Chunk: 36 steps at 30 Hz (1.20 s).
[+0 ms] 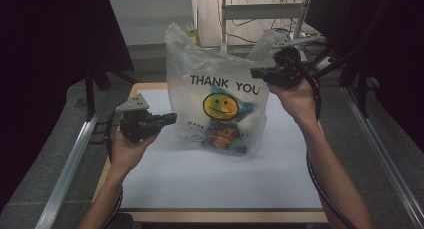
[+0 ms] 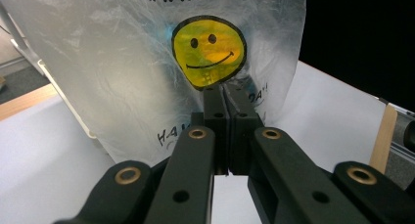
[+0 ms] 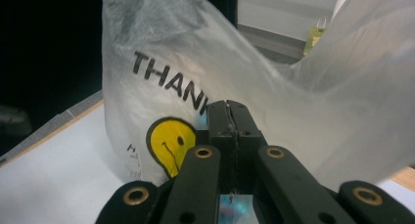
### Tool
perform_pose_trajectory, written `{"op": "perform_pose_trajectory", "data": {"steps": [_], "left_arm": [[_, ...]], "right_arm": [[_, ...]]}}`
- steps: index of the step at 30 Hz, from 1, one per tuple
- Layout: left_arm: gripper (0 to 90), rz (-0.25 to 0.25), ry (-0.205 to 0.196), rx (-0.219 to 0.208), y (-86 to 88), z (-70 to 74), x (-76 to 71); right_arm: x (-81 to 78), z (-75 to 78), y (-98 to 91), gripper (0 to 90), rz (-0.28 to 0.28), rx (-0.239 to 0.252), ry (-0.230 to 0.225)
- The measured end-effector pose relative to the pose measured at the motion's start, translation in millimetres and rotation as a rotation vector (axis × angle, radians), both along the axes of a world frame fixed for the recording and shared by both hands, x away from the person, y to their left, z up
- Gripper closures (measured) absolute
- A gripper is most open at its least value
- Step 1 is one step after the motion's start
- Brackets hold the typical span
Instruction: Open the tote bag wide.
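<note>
A translucent white plastic bag (image 1: 200, 96) printed "THANK YOU" with a yellow smiley (image 1: 220, 105) stands upright on the white table (image 1: 200, 179). Blue and orange packets (image 1: 225, 136) show through its lower half. My right gripper (image 1: 256, 72) is at the bag's upper right edge, shut on the film; in the right gripper view its jaws (image 3: 228, 104) are pressed together against the bag (image 3: 303, 101). My left gripper (image 1: 172, 118) sits low at the bag's left side. Its jaws (image 2: 226, 89) are shut with nothing seen between them, just in front of the bag (image 2: 122, 77).
Metal rails (image 1: 67, 169) run along both sides of the table, with another (image 1: 385, 159) on the right. Behind the bag stand a white frame (image 1: 260, 11) and cables. Black curtains hang at the far left and right. The table's wooden front edge (image 1: 225, 216) is near me.
</note>
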<state>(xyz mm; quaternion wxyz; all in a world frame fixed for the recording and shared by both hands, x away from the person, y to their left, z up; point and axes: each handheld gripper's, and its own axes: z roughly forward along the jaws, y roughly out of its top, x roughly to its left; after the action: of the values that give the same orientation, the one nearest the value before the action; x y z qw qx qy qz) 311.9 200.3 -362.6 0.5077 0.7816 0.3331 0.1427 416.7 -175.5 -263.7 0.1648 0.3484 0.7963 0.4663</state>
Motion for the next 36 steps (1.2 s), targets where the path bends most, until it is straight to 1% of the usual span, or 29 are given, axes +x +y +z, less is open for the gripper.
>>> {"op": "perform_pose_trajectory", "data": {"steps": [1, 2, 3, 6, 9, 11, 12, 13, 14, 15, 16, 17, 18, 21, 23, 24, 26, 28, 29, 30, 31, 32, 33, 34, 35, 36], "left_arm": [[88.4, -0.001, -0.007, 0.006, -0.8, 0.9, -1.0], [88.4, -0.001, -0.007, 0.006, -0.8, 0.9, -1.0], [88.4, -0.001, -0.009, 0.007, -1.3, 1.5, -1.8], [88.4, -0.005, -0.013, 0.010, -1.8, 2.2, -2.2], [88.3, -0.007, -0.017, 0.012, -2.6, 3.3, -2.4], [88.3, -0.010, -0.022, 0.014, -3.7, 4.2, -2.4], [88.3, -0.010, -0.022, 0.014, -3.7, 4.2, -2.4], [88.3, -0.012, -0.024, 0.017, -5.0, 4.7, -2.4], [88.3, -0.012, -0.024, 0.017, -5.0, 4.7, -2.4], [88.3, -0.017, -0.025, 0.022, -6.2, 5.3, -2.4], [88.3, -0.017, -0.025, 0.022, -6.2, 5.3, -2.4], [88.3, -0.017, -0.027, 0.021, -7.1, 5.6, -2.4], [88.3, -0.018, -0.027, 0.021, -7.4, 5.8, -2.3], [88.2, -0.021, -0.029, 0.020, -8.7, 6.2, -2.2], [88.1, -0.025, -0.029, 0.017, -9.1, 6.2, -2.4], [88.1, -0.025, -0.029, 0.017, -9.0, 6.2, -2.5], [88.1, -0.024, -0.030, 0.018, -8.5, 6.1, -2.6], [88.1, -0.021, -0.031, 0.017, -6.8, 6.1, -2.7], [88.1, -0.017, -0.031, 0.015, -5.0, 5.9, -2.9], [88.1, -0.017, -0.031, 0.015, -5.0, 5.9, -2.9], [88.1, -0.015, -0.031, 0.017, -3.1, 5.6, -2.9], [88.1, -0.015, -0.031, 0.017, -3.1, 5.6, -2.9], [88.1, -0.013, -0.032, 0.013, -2.6, 5.4, -3.0], [88.1, -0.012, -0.031, 0.011, -2.1, 5.2, -3.0], [88.0, -0.011, -0.031, 0.009, -2.1, 4.8, -3.1], [88.1, -0.011, -0.031, 0.009, -2.1, 4.8, -3.1]], "right_arm": [[4.3, 4.1, 3.3, 89.2, -0.014, -0.007, 0.004], [4.3, 4.1, 3.3, 89.2, -0.014, -0.007, 0.004], [8.2, 8.2, 6.0, 89.2, -0.023, -0.004, 0.003], [12.8, 12.4, 9.4, 89.2, -0.036, -0.004, 0.003], [18.9, 16.6, 14.5, 89.1, -0.053, -0.019, 0.006], [26.1, 20.6, 19.4, 89.2, -0.073, -0.024, 0.010], [26.1, 20.6, 19.4, 89.2, -0.073, -0.024, 0.010], [31.2, 22.6, 22.6, 89.2, -0.088, -0.028, 0.015], [31.2, 22.6, 22.6, 89.2, -0.088, -0.028, 0.015], [36.2, 24.0, 25.1, 89.2, -0.105, -0.034, 0.016], [36.2, 24.0, 25.1, 89.2, -0.105, -0.034, 0.016], [41.8, 24.9, 27.8, 89.2, -0.124, -0.043, 0.017], [41.8, 24.9, 27.8, 89.2, -0.124, -0.043, 0.017], [48.6, 24.1, 30.5, 89.2, -0.153, -0.063, 0.018], [53.8, 21.3, 31.3, 89.2, -0.175, -0.082, 0.024], [57.7, 17.4, 30.9, 89.2, -0.185, -0.098, 0.036], [61.8, 11.3, 29.5, 89.2, -0.193, -0.112, 0.054], [64.5, 4.8, 27.4, 89.2, -0.190, -0.116, 0.071], [66.3, -2.3, 25.2, 89.2, -0.184, -0.121, 0.087], [66.3, -2.3, 25.2, 89.2, -0.184, -0.121, 0.087], [67.9, -9.6, 23.3, 89.2, -0.179, -0.128, 0.105], [67.9, -9.6, 23.3, 89.2, -0.179, -0.128, 0.105], [69.0, -16.2, 21.6, 89.2, -0.172, -0.131, 0.121], [69.0, -16.2, 21.6, 89.2, -0.172, -0.131, 0.121], [69.0, -22.6, 20.9, 89.1, -0.162, -0.132, 0.142], [69.0, -22.6, 20.9, 89.1, -0.162, -0.132, 0.142]]}}
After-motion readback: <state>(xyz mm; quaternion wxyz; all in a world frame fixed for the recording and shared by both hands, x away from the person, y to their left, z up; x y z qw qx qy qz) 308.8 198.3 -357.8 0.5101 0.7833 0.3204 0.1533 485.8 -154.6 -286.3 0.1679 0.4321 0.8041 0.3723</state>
